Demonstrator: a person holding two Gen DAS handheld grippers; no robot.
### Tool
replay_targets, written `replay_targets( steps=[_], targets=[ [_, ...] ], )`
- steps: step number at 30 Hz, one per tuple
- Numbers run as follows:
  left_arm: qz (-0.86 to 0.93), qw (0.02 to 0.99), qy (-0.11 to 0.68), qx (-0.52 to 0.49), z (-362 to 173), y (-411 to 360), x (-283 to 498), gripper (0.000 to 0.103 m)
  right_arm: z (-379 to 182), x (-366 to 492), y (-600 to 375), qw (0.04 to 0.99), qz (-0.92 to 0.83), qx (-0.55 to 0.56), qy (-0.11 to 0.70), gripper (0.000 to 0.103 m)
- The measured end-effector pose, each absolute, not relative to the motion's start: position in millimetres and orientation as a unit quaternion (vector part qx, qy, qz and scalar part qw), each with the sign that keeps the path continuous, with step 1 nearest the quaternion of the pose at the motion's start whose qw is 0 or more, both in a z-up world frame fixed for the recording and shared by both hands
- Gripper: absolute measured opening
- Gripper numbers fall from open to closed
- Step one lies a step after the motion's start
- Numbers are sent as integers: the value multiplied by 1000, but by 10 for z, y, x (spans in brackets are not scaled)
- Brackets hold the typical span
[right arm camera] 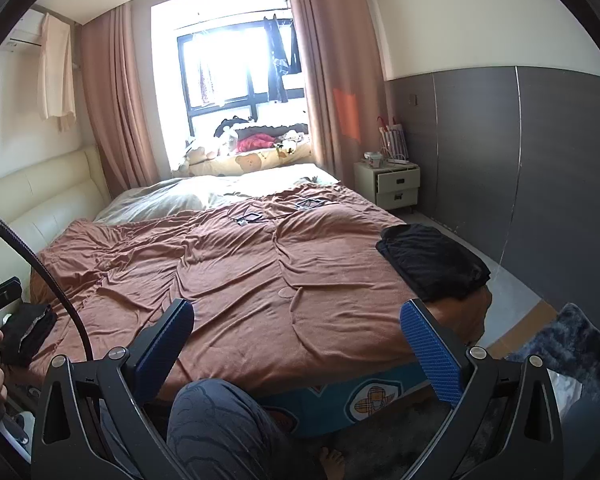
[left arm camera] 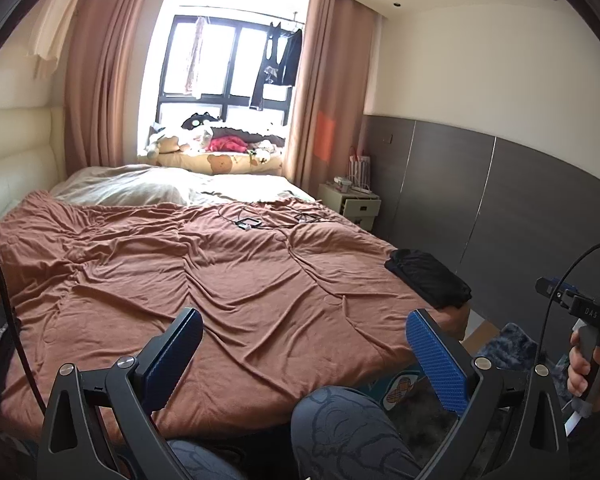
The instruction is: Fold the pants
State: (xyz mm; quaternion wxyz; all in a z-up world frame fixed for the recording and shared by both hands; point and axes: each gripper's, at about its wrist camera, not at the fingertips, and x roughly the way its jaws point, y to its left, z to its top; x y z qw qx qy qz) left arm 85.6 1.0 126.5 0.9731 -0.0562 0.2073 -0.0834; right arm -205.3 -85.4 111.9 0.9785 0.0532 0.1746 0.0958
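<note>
Folded black pants [left arm camera: 430, 278] lie on the right edge of the bed's brown blanket [left arm camera: 220, 272]; they also show in the right wrist view [right arm camera: 434, 260]. A second dark garment pile [right arm camera: 28, 332] lies at the bed's left edge. My left gripper [left arm camera: 304, 336] is open and empty above the foot of the bed. My right gripper [right arm camera: 298, 328] is open and empty too, held back from the bed. The right gripper's body and the hand on it show at the right of the left wrist view [left arm camera: 588, 320].
Cables and small devices [left arm camera: 256, 222] lie on the blanket's far part. A nightstand [right arm camera: 396, 186] stands right of the bed by a grey wall panel. The person's knee [right arm camera: 216, 420] is below the grippers. A dark rug [right arm camera: 572, 344] lies on the floor at right.
</note>
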Motion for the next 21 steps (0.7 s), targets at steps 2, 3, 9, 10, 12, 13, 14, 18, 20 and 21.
replay_targets(
  steps=[2, 3, 9, 10, 12, 13, 14, 18, 20, 21],
  targets=[
    [-75, 975, 204, -55, 1232, 18, 773, 103, 1076, -2087, -794, 978, 98, 49, 175, 103],
    [-71, 975, 202, -53, 1207, 14, 739, 103, 1064, -2122, -755, 979, 97, 47, 175, 103],
    [-46, 978, 197, -50, 1019, 40, 564, 103, 919, -2181, -627, 977, 110, 50, 176, 103],
    [-43, 978, 196, -50, 983, 44, 546, 103, 889, -2193, -589, 977, 110, 44, 176, 103],
    [-40, 978, 198, -52, 910, 48, 517, 103, 835, -2235, -523, 978, 106, 31, 174, 103],
    [-37, 978, 200, -54, 873, 53, 507, 103, 798, -2227, -497, 978, 108, 26, 177, 103],
    [-35, 978, 201, -53, 840, 57, 492, 103, 780, -2245, -464, 977, 109, 22, 180, 103],
    [-32, 977, 207, -52, 709, 66, 453, 103, 691, -2244, -393, 976, 106, 16, 189, 103],
    [-23, 976, 210, -50, 632, 76, 450, 103, 659, -2254, -364, 975, 105, 16, 193, 103],
    [-21, 976, 213, -49, 597, 74, 454, 103, 644, -2250, -356, 976, 100, 15, 192, 103]
  ],
)
